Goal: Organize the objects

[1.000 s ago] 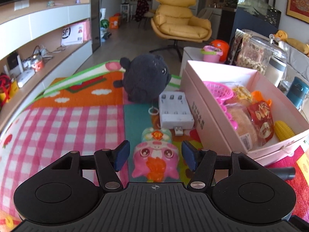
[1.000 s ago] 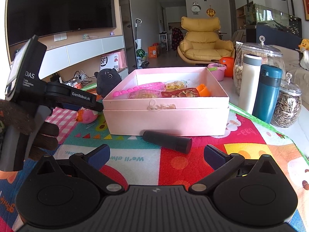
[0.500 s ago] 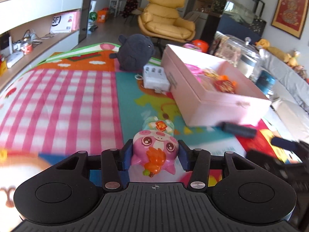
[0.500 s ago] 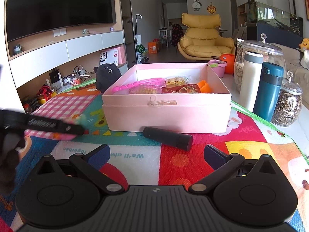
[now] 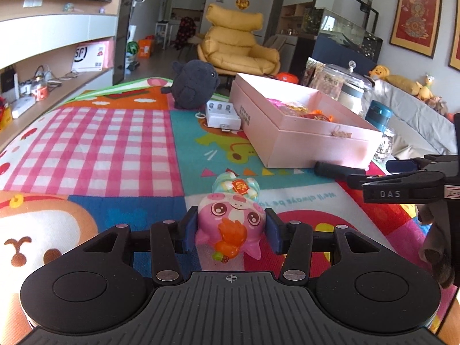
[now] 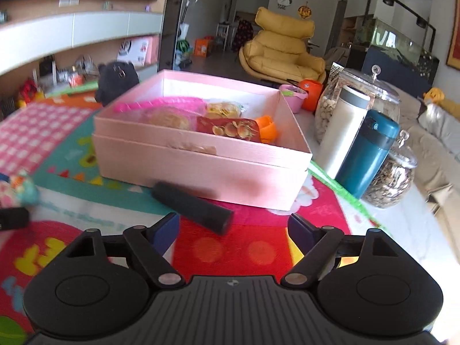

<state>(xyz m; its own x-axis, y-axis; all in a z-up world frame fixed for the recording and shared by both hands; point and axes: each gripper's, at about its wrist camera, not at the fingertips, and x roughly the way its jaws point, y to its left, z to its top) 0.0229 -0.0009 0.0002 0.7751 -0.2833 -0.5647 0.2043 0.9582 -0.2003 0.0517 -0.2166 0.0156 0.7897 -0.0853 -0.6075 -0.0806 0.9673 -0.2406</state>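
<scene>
Task partly done, judging by how things lie. The pink box (image 6: 201, 169) already holds several items: pink plastic piece (image 6: 161, 104), snack packets (image 6: 230, 128), an orange toy (image 6: 267, 128). Box sits open on the play mat (image 5: 100, 132).

Left tongs (image 5: 231, 231) are pinching the pink pig toy (image 5: 230, 224), one blue pad on each side of it, touching. The toy sits low over the mat, well apart from the box; cannot tell if it is lifted clear or resting on the mat. So it is grabbed but not yet in the box.

Right tongs (image 6: 233, 230) are spread wide, holding nothing. They hover just near the black cylinder (image 6: 192, 208), which lies on the mat just beside the box's front wall. Looks like the next candidate for pickup, not gripped yet. Right view is motion-blurred at the edges.

Left outside the box, by the left view: white charger-like block (image 5: 222, 115) touching or just beside the box's far side, dark plush toy (image 5: 194, 83) behind it, the black cylinder, the pig toy.

Jars (image 6: 359, 92) and the white bottle (image 6: 343, 132) and teal bottle (image 6: 366, 155) stand to the right of the box, off the mat; unclear whether they count.

Estimate: roughly half done, four loose things to go.
</scene>
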